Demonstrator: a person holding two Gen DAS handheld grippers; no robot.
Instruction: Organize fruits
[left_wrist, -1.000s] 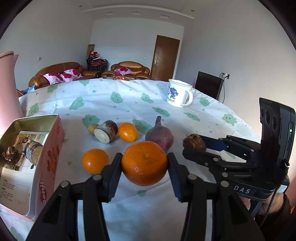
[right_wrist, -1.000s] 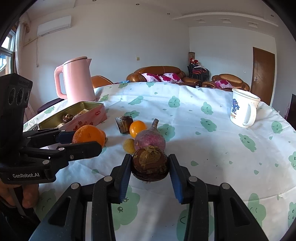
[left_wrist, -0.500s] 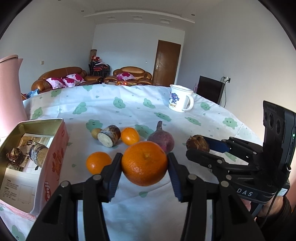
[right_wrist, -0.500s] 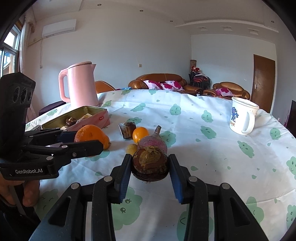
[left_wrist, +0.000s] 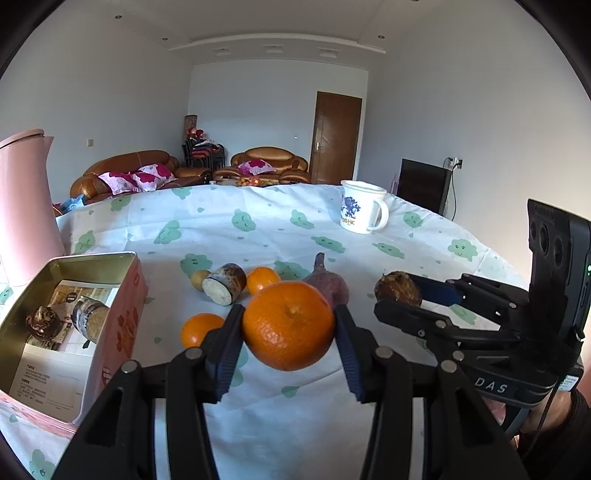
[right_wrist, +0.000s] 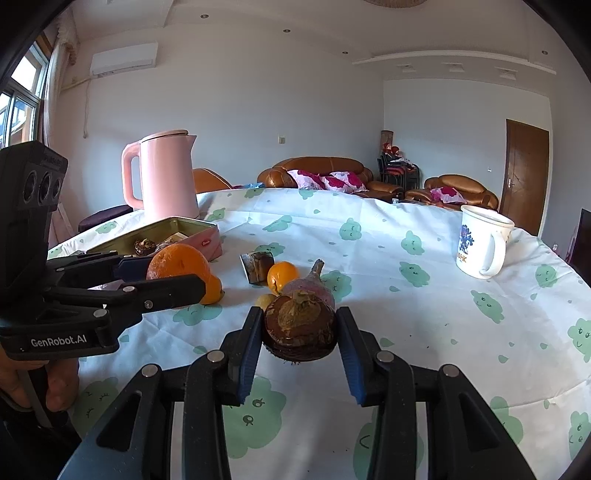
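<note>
Left wrist view: left tool (left_wrist: 289, 336) clamps round orange mandarin (left_wrist: 288, 325) | right tool (right_wrist: 300, 341) clamps brown scaly bulb (right_wrist: 300, 330) | both above table (right_wrist: 424, 314)

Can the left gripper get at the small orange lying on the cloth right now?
Probably not yet: the left gripper is shut on a large orange. The small orange lies unobstructed just below-left.
</note>
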